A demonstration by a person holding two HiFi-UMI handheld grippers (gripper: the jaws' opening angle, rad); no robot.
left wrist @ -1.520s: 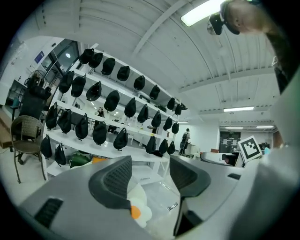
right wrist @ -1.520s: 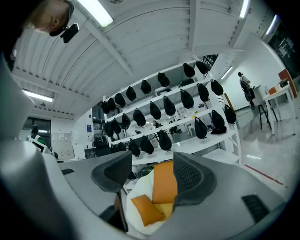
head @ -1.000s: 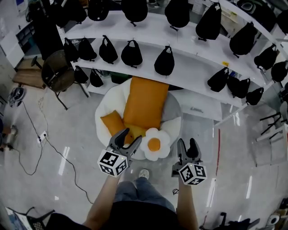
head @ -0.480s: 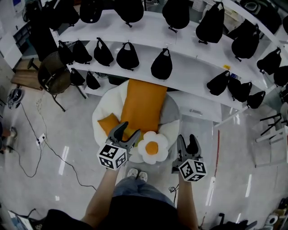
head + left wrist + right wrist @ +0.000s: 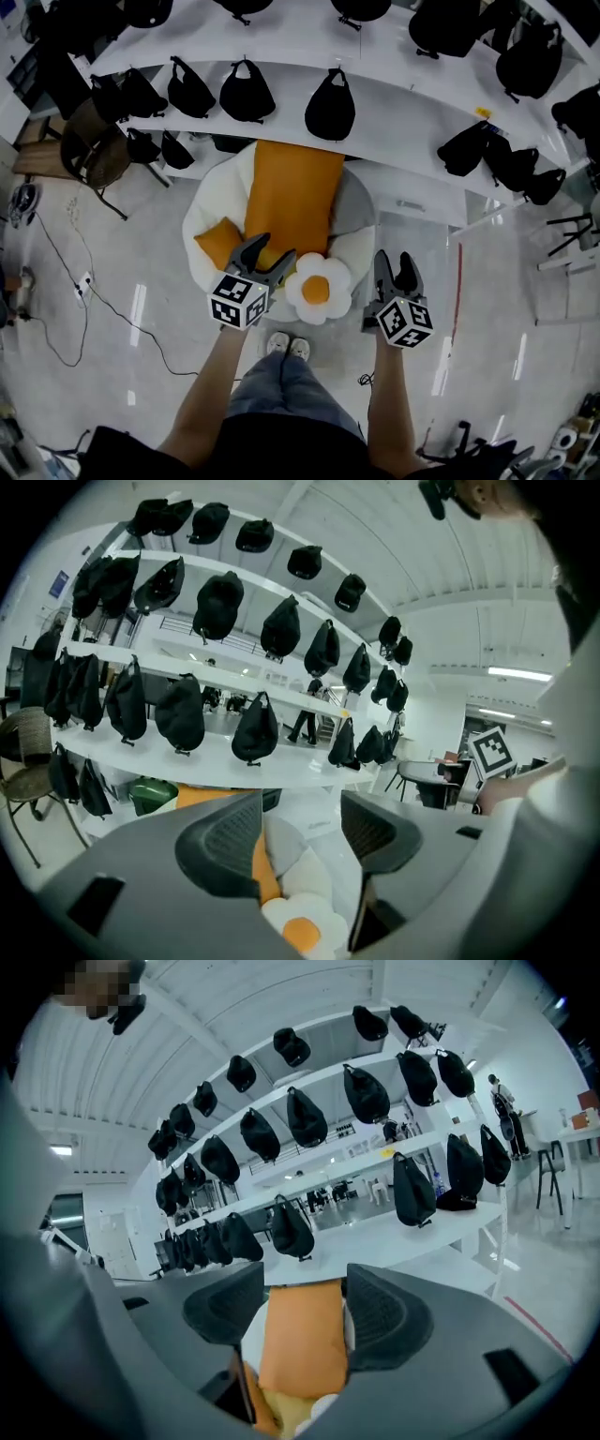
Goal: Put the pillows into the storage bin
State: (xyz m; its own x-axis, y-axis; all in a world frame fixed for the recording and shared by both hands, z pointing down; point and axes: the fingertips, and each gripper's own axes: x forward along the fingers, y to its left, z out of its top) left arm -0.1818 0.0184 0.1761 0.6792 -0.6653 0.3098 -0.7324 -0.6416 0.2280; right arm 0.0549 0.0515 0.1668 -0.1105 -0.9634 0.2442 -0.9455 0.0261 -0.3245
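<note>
The pillows are lying heaped on a white round cushion (image 5: 202,211) on the floor, in front of the curved white shelves (image 5: 394,122). The long orange pillow (image 5: 292,192) is running from the cushion's far edge toward its middle. A small orange pillow (image 5: 217,242) is sitting at the left edge, a grey pillow (image 5: 352,208) at the right edge, and an egg-shaped pillow (image 5: 317,288) is overhanging the near edge. The person is standing just short of that near edge, holding the left gripper (image 5: 269,251) over the left of the heap and the right gripper (image 5: 395,261) past its right side. Both sets of fingers are standing apart and gripping nothing; the pillows are showing through the gaps, beyond the pads. The step in hand appears to be the approach for a first pick. The egg-shaped pillow is the nearest and looks the sensible start: taking a deep bite of its soft rim should keep the fabric from slipping out. The long pillow will likely be needing both grippers, one toward each end. No storage bin is showing for certain; a green container (image 5: 155,794) is sitting under the lowest shelf, purpose unclear. Black bags (image 5: 330,108) are hanging along the shelves. The gripper cubes are carrying square black-and-white markers only, with no readable writing.
</note>
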